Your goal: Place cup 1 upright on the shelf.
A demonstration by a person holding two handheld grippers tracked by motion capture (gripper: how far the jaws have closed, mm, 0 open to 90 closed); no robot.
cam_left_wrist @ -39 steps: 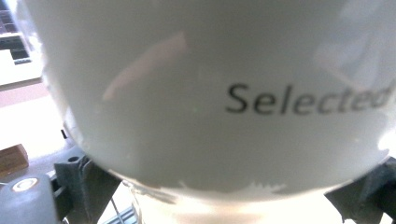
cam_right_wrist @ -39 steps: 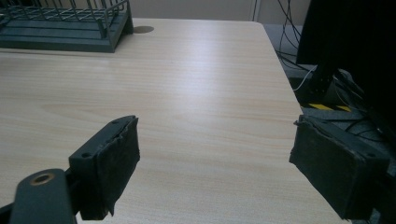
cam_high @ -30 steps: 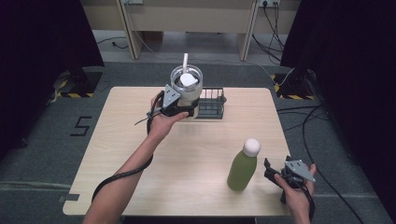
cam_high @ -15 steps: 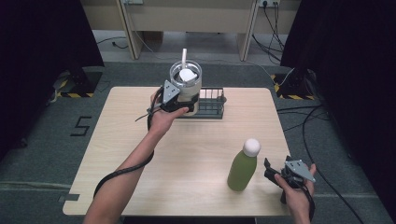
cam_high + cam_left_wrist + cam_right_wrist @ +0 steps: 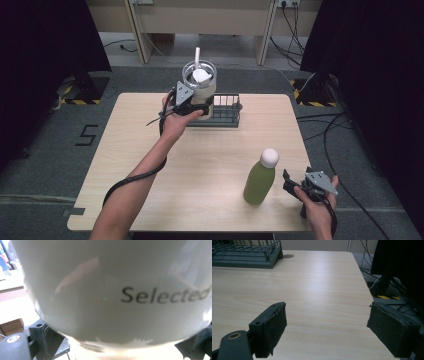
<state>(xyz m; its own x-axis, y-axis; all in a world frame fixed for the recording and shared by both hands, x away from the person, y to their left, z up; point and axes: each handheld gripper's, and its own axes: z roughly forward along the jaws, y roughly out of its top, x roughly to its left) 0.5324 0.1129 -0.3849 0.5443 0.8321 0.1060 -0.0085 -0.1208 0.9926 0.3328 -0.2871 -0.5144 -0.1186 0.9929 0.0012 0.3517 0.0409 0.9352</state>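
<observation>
High view: left gripper (image 5: pixel 196 106) clamped around a white tumbler (image 5: pixel 199 86) with a clear lid and a white straw, held up just over the near left end of the black wire rack (image 5: pixel 224 111). Rack standing toward the far edge of the tabletop (image 5: pixel 210 165). Well nearer than the rack and off to its right, a green bottle (image 5: pixel 261 176) with a white cap, upright. Right gripper (image 5: pixel 291 186) resting just right of that bottle, apart from it, far from the rack, near the tabletop's near right corner.

Left gripper view: tumbler wall (image 5: pixel 110 292) pressed close against the lens, white, printed "Selected" in dark letters; dark jaws hugging it low at both sides. Rack not distinguishable here.

Right gripper view: right gripper (image 5: pixel 327 327) released, jaws parted with only bare wood between the pads. Rack (image 5: pixel 247 255) at the far left, well beyond the jaws. Tabletop (image 5: pixel 317 290) edge running down the right side.
</observation>
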